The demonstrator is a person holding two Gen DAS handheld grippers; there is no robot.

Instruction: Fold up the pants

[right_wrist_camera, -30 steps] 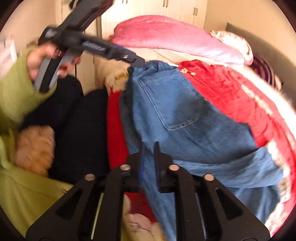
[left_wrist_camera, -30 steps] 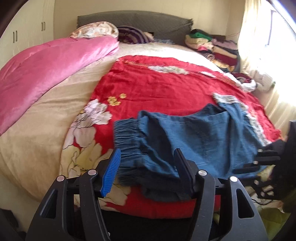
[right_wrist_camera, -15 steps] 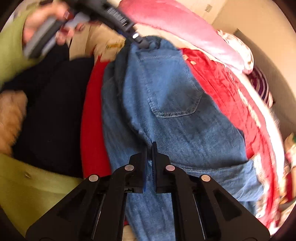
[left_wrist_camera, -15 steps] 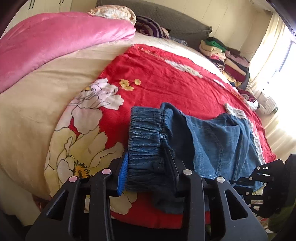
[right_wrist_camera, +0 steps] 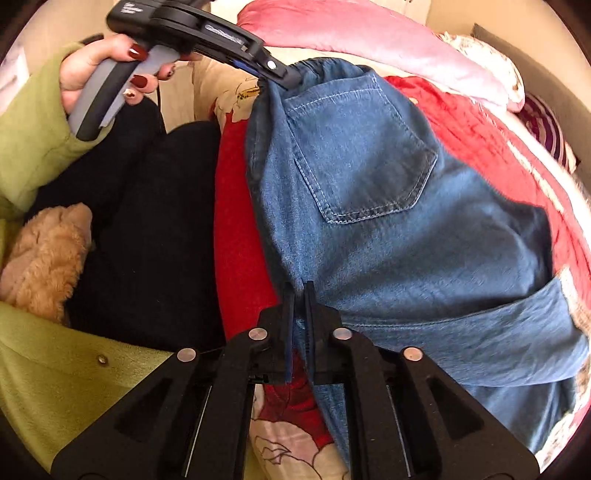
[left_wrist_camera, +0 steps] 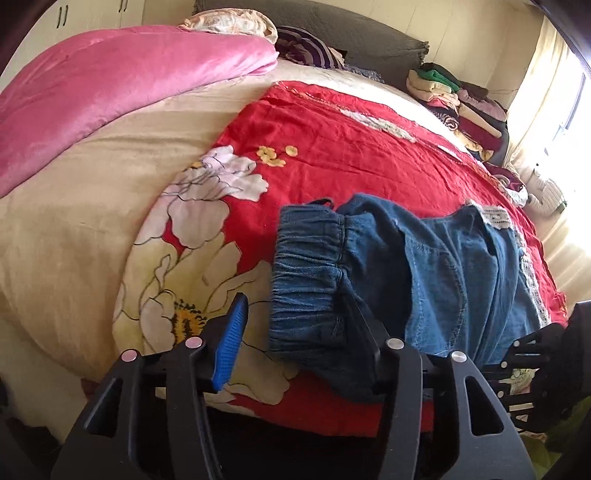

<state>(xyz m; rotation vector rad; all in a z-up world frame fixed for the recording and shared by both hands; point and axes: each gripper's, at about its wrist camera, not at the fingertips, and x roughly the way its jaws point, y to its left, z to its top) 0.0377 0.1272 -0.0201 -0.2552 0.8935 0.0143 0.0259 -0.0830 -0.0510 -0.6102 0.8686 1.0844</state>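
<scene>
Blue denim pants point(left_wrist_camera: 424, 266) lie on the red floral bedspread point(left_wrist_camera: 332, 147) near the bed's front edge, elastic waistband point(left_wrist_camera: 306, 266) to the left. My left gripper point(left_wrist_camera: 295, 314) is open, its fingers straddling the waistband's near corner. In the right wrist view the pants point(right_wrist_camera: 388, 192) show a back pocket, and my right gripper point(right_wrist_camera: 299, 291) is shut on their near edge. The left gripper point(right_wrist_camera: 273, 70) also shows there at the waistband, held by a hand.
A pink quilt point(left_wrist_camera: 92, 85) lies at the bed's left, pillows point(left_wrist_camera: 229, 22) at the headboard, and a stack of folded clothes point(left_wrist_camera: 461, 107) at the far right. The person's green sleeve point(right_wrist_camera: 29, 140) and black legs point(right_wrist_camera: 147, 221) stand by the bed edge.
My left gripper has opened wider around the waistband. My right gripper stays shut on the pants' edge, which has been pulled flatter.
</scene>
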